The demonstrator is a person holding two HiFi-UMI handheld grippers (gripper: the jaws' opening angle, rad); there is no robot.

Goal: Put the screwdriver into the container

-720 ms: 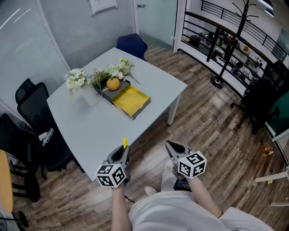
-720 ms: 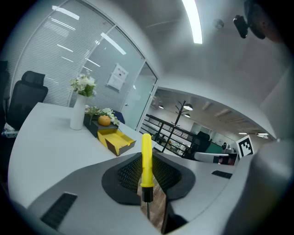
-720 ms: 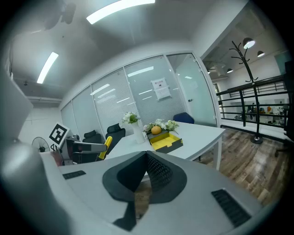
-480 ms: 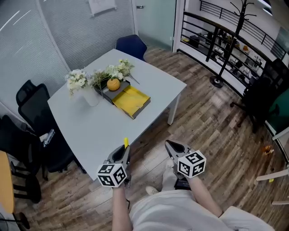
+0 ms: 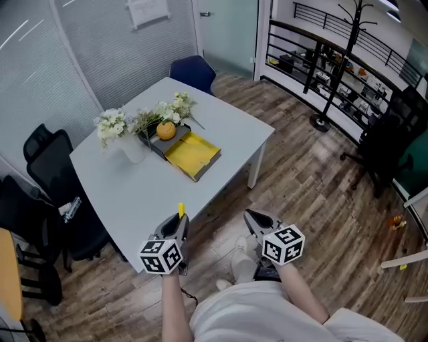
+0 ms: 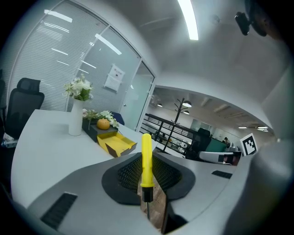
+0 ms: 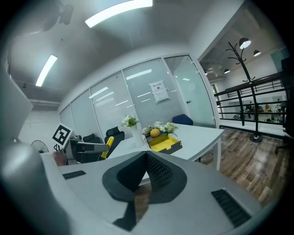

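So: one screwdriver (image 6: 146,160), one yellow container (image 5: 192,152), one orange (image 5: 166,131), one white vase (image 5: 132,148), two grippers. The screwdriver had a yellow handle, a black collar and a thin metal shaft. It was pinched between the jaws of the left gripper (image 5: 178,224), handle poking past the tips, well apart from the container on the table (image 5: 134,194). The right gripper (image 5: 253,216) had its jaws together on nothing. Both pointed forward, tipped slightly down.

I'm picking up no readable text, number or brand anywhere. The white sheet (image 5: 148,9) on the glass wall (image 5: 110,50) is showing print, but it's coming through too small to read.
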